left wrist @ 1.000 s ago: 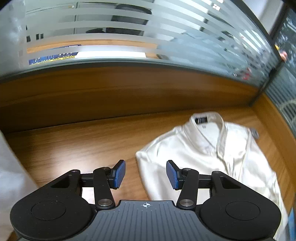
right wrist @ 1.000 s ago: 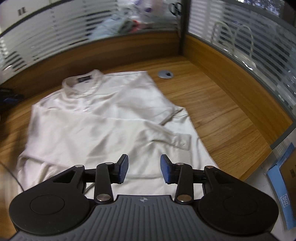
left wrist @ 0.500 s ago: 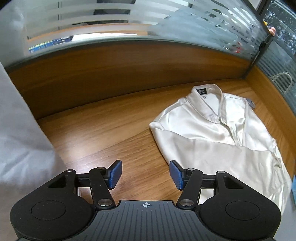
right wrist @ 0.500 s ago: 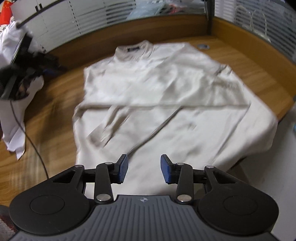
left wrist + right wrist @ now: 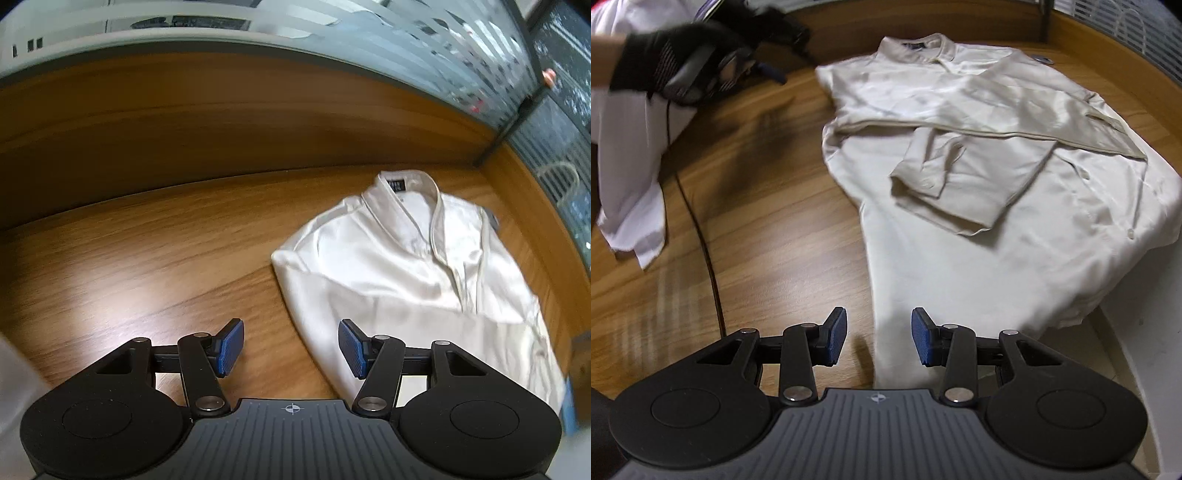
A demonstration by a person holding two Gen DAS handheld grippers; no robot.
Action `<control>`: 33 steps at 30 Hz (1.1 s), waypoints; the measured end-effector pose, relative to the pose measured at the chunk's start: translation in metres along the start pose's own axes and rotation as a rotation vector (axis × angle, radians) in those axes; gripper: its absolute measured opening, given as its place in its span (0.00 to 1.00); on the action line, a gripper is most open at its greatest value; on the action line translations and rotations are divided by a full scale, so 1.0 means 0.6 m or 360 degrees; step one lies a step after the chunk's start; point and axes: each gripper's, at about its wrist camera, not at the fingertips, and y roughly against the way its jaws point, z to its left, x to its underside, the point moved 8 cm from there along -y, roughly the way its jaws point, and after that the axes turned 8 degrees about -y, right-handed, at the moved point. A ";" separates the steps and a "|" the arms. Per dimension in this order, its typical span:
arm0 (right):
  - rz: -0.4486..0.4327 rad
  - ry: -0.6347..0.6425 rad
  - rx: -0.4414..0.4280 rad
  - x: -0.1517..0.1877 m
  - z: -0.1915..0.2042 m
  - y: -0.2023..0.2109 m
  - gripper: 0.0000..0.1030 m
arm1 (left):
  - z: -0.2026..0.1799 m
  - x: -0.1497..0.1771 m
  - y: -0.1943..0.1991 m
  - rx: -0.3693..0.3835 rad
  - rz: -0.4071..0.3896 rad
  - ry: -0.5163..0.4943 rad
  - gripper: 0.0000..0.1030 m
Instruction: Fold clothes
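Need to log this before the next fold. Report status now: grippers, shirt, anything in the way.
Left gripper open, empty, jaws just widened. Right gripper open, empty, over the shirt hem. Shirt flat on the desk, sleeves folded across. Black cable left of it.

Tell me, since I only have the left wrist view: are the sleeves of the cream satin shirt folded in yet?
Observer: A long sleeve lies folded across the front of the cream satin shirt, buttoned cuff showing.
Reviewer: Is the right gripper holding anything?
Observer: No, the right gripper is open, above the shirt's near side edge.
Reviewer: Anything else on the table?
Observer: A thin black cable runs across the wooden table, left of the shirt.
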 end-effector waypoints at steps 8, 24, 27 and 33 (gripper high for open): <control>0.0013 0.0050 0.0146 0.011 -0.003 -0.014 0.30 | -0.016 -0.018 -0.040 0.0077 -0.0039 0.0165 0.58; -0.0086 -0.0111 0.0166 -0.048 -0.062 0.045 0.02 | -0.101 -0.058 -0.008 0.0032 -0.0131 -0.0024 0.04; -0.0118 -0.0158 0.0203 -0.064 -0.094 0.064 0.02 | -0.138 -0.079 -0.003 0.0068 -0.0140 -0.0023 0.04; -0.0143 -0.0240 0.0300 -0.094 -0.186 0.076 0.02 | -0.237 -0.121 -0.022 0.0049 -0.0183 -0.0212 0.03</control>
